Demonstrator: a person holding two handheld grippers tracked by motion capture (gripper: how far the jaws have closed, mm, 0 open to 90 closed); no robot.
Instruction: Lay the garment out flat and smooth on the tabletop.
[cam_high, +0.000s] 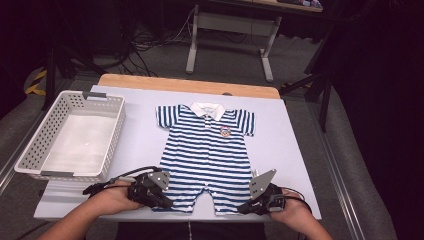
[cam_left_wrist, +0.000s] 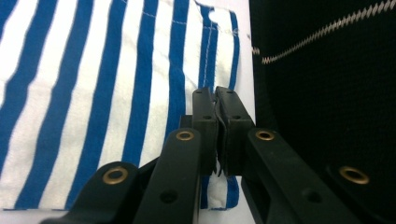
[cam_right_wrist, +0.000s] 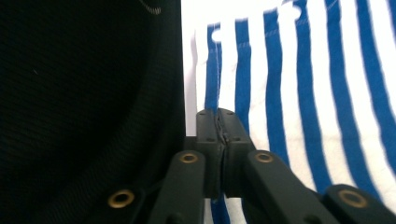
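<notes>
1. While the blue-and-white striped romper (cam_high: 206, 155) lies flat and spread out, collar away from the person, in the middle of the pale tabletop (cam_high: 295, 150), both tongs sit at its near hem, one at each leg opening
2. The left tongs (cam_high: 167, 204) are at the left leg cuff; in the left gripper view the jaws stand pressed together over the striped cloth (cam_left_wrist: 93, 93) near its edge, with a thin sliver of something between the pads, likely the hem, though I cannot be sure the fabric is truly pinched
3. The right tongs (cam_high: 243, 209) are at the right leg cuff, jaws likewise closed at the edge of the cloth (cam_right_wrist: 303, 93)
4. The white perforated basket (cam_high: 30, 150) stands at the left of the tabletop, apart from the romper, with nothing in it
5. By my judgement the work is at its start: no fold is made yet, and lifting the hem, folding and putting the garment into the basket are all left
</notes>
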